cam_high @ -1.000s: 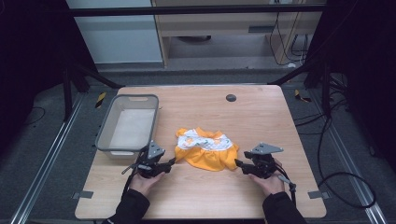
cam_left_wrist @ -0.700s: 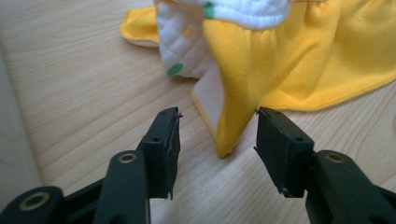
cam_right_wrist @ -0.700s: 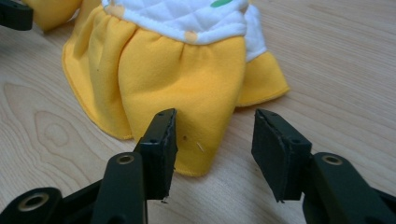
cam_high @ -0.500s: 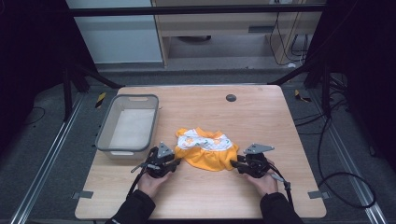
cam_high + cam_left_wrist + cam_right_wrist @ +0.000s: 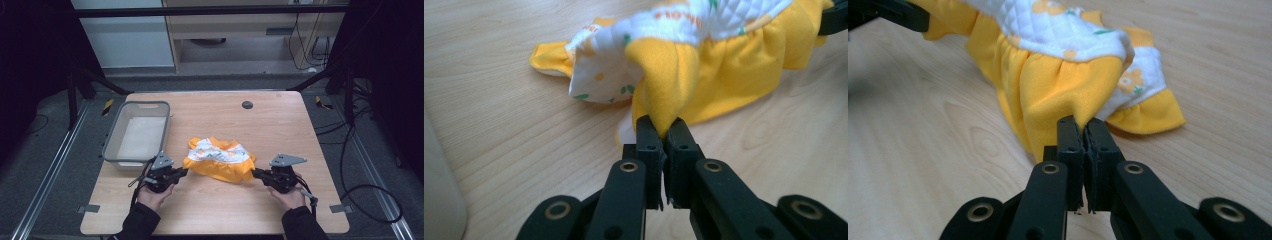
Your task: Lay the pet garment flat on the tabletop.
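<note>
Light wood table [image 5: 280,125] on a grey floor; yellow garment [image 5: 220,162] pinched by left gripper [image 5: 184,171] at 9 o'clock, right gripper [image 5: 254,173] at 3, jaws just closed on it, grey tub [image 5: 112,145] at 10

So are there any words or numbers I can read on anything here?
Orange letters on the white quilted part of the yellow garment: seen upside down in the left gripper view, too blurred and cut off to read.
Grey plastic bin, wooden table: no words or numbers visible.
</note>
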A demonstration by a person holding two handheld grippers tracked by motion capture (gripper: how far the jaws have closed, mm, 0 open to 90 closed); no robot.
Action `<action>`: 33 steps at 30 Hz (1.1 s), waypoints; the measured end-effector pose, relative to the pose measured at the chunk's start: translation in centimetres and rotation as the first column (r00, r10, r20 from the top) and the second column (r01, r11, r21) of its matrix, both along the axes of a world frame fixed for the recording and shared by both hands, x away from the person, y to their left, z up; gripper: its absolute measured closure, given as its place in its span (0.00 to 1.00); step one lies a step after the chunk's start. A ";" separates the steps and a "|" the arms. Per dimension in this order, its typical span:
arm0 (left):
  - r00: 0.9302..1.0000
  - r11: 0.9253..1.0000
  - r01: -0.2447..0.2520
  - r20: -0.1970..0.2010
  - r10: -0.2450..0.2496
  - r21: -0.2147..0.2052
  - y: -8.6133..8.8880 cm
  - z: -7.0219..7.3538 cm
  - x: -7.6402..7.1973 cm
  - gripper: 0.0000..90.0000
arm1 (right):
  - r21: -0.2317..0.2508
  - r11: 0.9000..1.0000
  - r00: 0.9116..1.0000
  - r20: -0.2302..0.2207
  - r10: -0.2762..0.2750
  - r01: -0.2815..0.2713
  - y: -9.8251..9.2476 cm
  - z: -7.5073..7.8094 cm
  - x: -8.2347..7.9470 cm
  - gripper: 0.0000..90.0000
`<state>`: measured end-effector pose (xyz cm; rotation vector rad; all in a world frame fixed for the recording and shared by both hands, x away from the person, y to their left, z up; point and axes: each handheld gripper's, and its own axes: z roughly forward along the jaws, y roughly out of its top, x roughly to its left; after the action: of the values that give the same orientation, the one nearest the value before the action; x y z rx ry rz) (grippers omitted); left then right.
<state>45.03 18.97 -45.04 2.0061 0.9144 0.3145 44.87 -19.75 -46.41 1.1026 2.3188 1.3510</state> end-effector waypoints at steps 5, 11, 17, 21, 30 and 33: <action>0.999 0.999 0.035 -0.025 -0.035 -0.029 1.0 1.0 -2.1 0.96 | 0.027 0.999 0.999 0.014 0.047 -0.047 -0.4 1.6 -2.0 0.96; 0.995 0.999 0.044 -0.089 -0.045 -0.004 1.0 -0.1 -4.3 0.93 | 0.033 0.996 0.996 -0.031 0.085 -0.084 -1.2 1.5 -4.7 0.96; 0.994 0.994 0.034 -0.111 -0.022 0.100 -0.1 -1.9 -4.6 0.81 | -0.084 0.996 0.997 -0.076 0.034 -0.041 -1.3 -0.6 -5.0 0.92; 0.997 0.994 0.005 -0.081 0.003 0.107 0.4 -1.8 -4.9 0.65 | -0.123 0.992 0.996 -0.080 0.029 -0.039 -1.0 -1.3 -4.6 0.84; 0.999 0.999 -0.047 0.021 0.047 -0.017 2.4 0.3 -5.8 0.39 | -0.061 0.998 0.997 0.071 -0.022 0.027 -1.7 0.4 -4.5 0.69; 0.997 0.998 -0.059 0.043 0.060 -0.030 2.6 0.9 -5.4 0.39 | -0.054 0.998 0.995 0.087 -0.040 0.044 -1.7 0.7 -4.1 0.65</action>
<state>39.65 21.52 -44.11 1.9417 0.9471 0.3750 40.77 -21.49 -45.75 1.0496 2.2459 1.2840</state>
